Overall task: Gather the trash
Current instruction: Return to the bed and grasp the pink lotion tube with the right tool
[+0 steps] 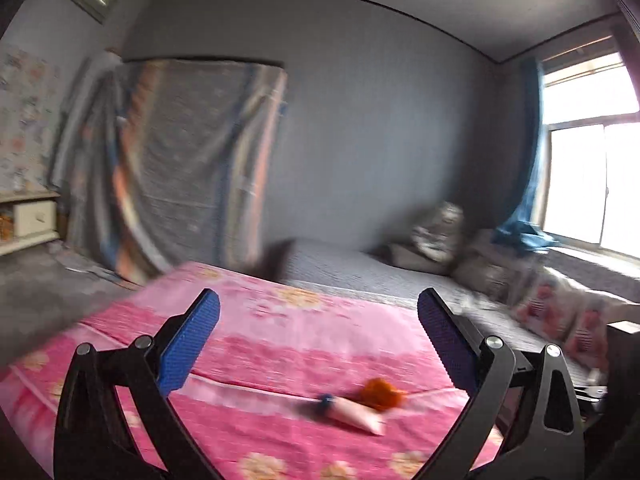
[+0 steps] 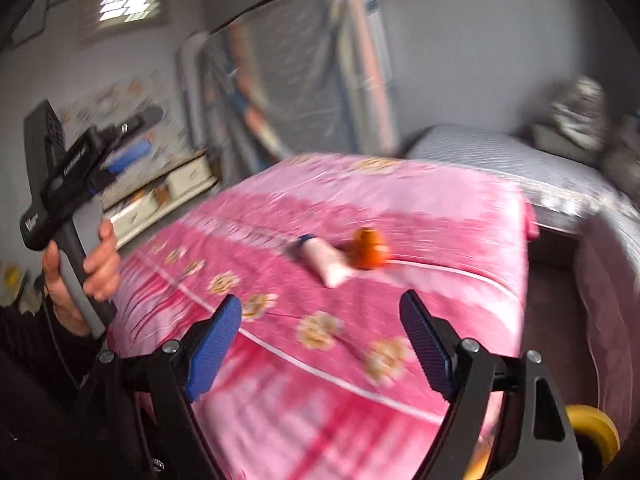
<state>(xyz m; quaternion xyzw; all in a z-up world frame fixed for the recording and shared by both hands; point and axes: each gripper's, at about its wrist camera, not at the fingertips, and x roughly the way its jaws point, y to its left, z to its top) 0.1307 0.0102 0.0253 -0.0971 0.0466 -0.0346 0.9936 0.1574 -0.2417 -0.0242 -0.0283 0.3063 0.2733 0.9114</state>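
Still lying on the pink floral sheet, near its middle: a pale pink tube with a dark cap, touching an orange piece beside it. Neither collected yet, so probably most of the work remaining. Left gripper standing wide apart, holding nothing; right gripper also apart and empty. Hovering above the near part of the sheet, with much free cloth around the trash; sheet edge dropping off at the right, toward the grey bed.
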